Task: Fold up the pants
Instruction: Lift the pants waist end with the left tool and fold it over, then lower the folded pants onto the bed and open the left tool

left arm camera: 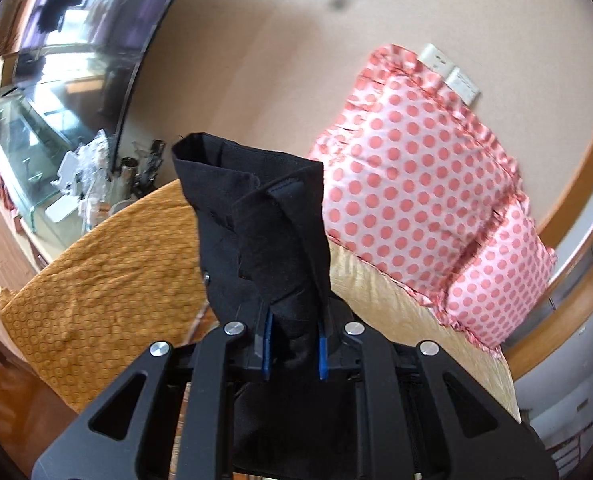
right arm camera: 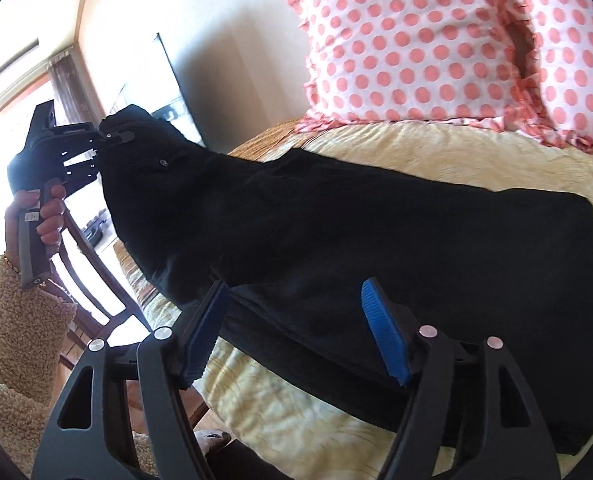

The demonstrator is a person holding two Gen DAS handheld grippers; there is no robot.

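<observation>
Two polka-dot pillows [right arm camera: 436, 40] crowd the bed beyond the pants [right arm camera: 336, 240], pinched by the left gripper [left arm camera: 294, 344]; the right gripper [right arm camera: 296, 332] gapes.

left gripper [left arm camera: 294, 344] pads buried in black pants [left arm camera: 256, 216]; dresser clutter [left arm camera: 96, 176] indistinct

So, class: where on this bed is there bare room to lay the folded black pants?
Free: the cream quilt strip between the black pants and the near bed edge; the orange textured blanket beside the pink polka-dot pillows. Crowded: the bed's middle under the pants, and the head, where the pillows sit.
</observation>
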